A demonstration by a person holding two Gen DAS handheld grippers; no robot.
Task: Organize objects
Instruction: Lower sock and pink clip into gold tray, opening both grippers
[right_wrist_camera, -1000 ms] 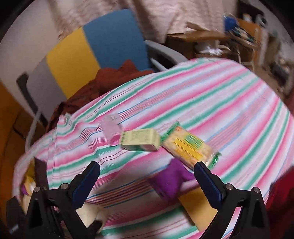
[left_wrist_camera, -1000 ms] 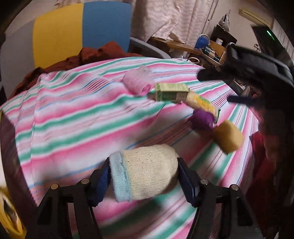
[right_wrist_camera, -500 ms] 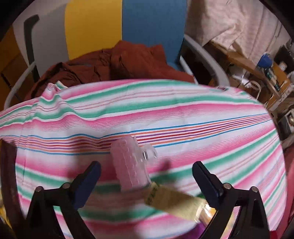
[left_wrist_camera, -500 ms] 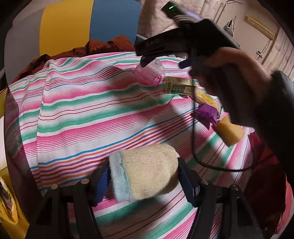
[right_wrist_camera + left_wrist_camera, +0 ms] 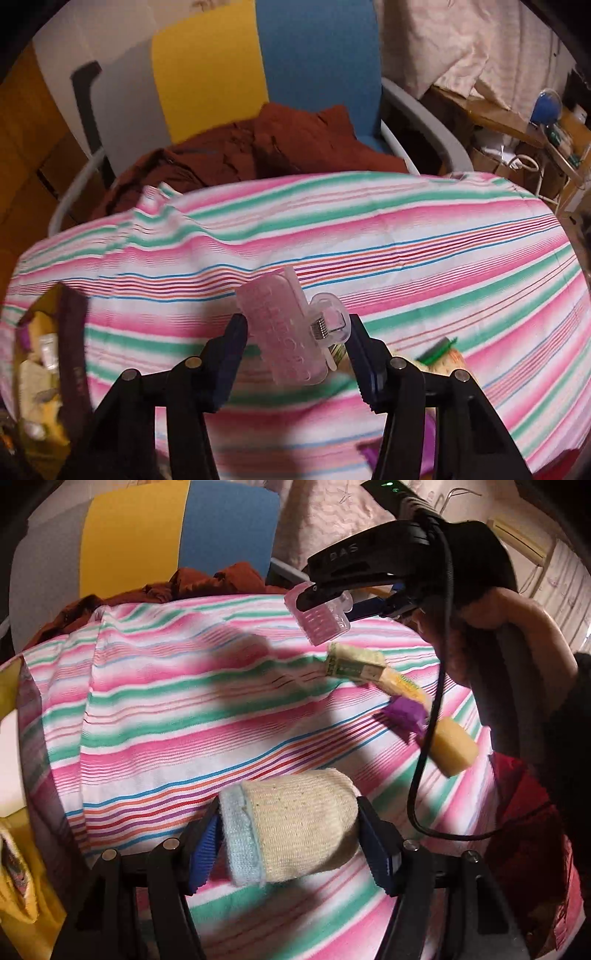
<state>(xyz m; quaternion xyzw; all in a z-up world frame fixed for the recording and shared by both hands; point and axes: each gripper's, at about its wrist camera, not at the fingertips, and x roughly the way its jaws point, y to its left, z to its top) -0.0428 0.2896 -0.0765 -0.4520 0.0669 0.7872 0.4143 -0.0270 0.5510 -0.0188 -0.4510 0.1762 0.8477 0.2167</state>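
Left tongs: closed on a cream rolled sock with a pale blue cuff, held at lower centre of the left wrist view, above the striped cloth.

Right tongs: closed on a translucent pink clip, lifted clear of the cloth; in the left wrist view the clip sits at upper centre-right.

Counter: covered by the pink, green and white striped cloth. Its left and middle lie bare, giving wide open room. Far edge meets a rust-brown garment on a chair.

Items at right of the left wrist view, in a close diagonal row: green-and-cream box, yellow packet, purple piece, yellow sponge near the right edge.

Lower left of the right wrist view: an open yellow container of small items.
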